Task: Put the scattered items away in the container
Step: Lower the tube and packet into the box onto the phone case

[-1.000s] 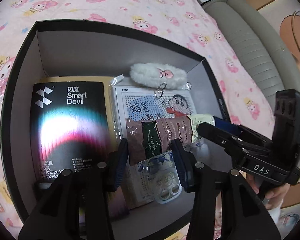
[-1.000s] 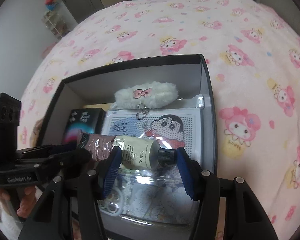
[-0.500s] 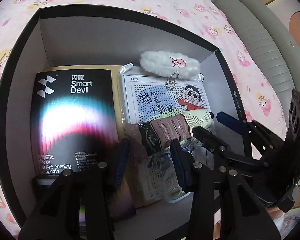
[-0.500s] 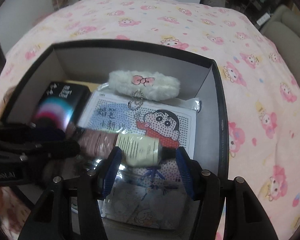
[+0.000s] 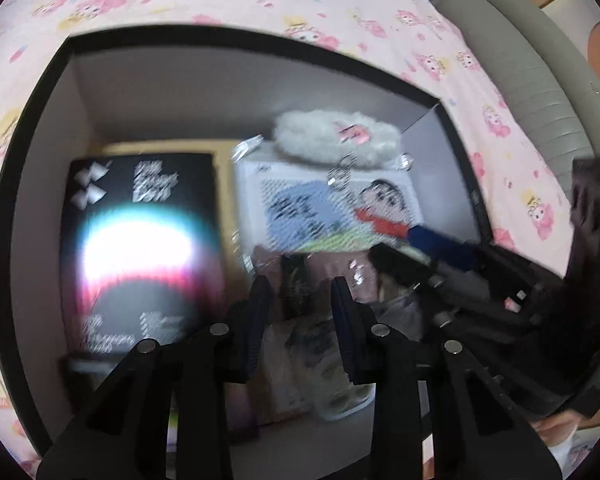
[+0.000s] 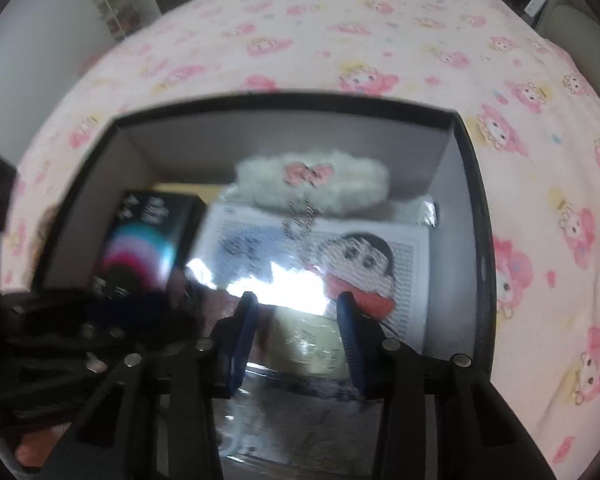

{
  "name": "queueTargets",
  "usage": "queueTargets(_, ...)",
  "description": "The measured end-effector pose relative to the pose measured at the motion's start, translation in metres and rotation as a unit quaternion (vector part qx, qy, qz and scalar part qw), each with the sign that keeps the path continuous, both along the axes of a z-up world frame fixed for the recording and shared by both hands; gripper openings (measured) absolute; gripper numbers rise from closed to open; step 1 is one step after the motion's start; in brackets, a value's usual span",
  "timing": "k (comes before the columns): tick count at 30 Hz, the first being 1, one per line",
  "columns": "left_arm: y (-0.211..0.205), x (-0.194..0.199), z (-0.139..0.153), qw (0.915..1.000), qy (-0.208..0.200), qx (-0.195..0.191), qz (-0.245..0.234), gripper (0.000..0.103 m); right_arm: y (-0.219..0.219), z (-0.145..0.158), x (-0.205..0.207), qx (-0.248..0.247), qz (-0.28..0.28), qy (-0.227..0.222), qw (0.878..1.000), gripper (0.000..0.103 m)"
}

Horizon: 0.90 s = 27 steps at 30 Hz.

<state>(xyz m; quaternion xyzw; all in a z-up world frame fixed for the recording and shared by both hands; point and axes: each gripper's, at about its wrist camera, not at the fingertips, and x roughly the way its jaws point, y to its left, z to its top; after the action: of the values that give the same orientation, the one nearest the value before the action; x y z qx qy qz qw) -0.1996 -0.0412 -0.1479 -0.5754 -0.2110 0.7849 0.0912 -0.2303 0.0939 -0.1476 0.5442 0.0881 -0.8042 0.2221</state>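
Both grippers' jaws have just been closing: left gripper (image 5: 300,292) pinches the sachet (image 5: 296,280), right gripper (image 6: 296,312) the tube (image 6: 308,340), at the box's (image 6: 284,110) six o'clock; release remains.

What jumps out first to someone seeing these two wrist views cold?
Probably the black box on the pink cartoon-print blanket, packed with a glossy black package on one side, a cartoon-boy sheet beside it and a white fluffy pouch at the far wall. Next, the left gripper and right gripper, side by side over the box's near end, jaws just closing around a wrapped tube.
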Motion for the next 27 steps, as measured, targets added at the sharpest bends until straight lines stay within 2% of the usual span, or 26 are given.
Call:
queueTargets(3,0.002,-0.007,0.000,0.9995,-0.004,0.029,-0.008,0.030,0.008,0.005,0.000,-0.019,-0.013,-0.006,1.000,0.033)
queueTargets(7,-0.010,-0.001,0.001,0.9996,-0.001,0.019,0.022,0.030,0.010,0.014,0.009,-0.018,-0.021,0.018,0.999,0.033)
queueTargets(10,-0.020,0.002,-0.007,0.9986,-0.017,0.025,0.043,0.030,0.009,0.018,0.021,-0.009,-0.013,0.032,0.999,0.033)
queueTargets(15,-0.012,0.003,-0.012,0.9983,-0.028,0.043,0.026,0.031,0.007,0.001,0.015,-0.009,-0.006,0.003,1.000,0.033)
queueTargets(23,0.004,0.000,-0.013,0.9978,-0.026,0.061,0.000,0.031,0.011,0.000,0.014,0.003,-0.017,0.010,1.000,0.030)
queueTargets(25,-0.003,0.001,-0.008,0.9975,-0.016,0.066,0.016,0.031,0.011,0.003,0.016,-0.005,-0.018,0.015,1.000,0.030)
queueTargets(26,-0.006,0.002,-0.006,0.9976,-0.009,0.063,0.028,0.031,0.011,0.006,0.017,-0.011,-0.019,0.021,1.000,0.033)
queueTargets(27,-0.009,0.003,-0.003,0.9976,-0.001,0.057,0.040,0.031,0.011,0.009,0.018,-0.018,-0.020,0.029,0.999,0.041)
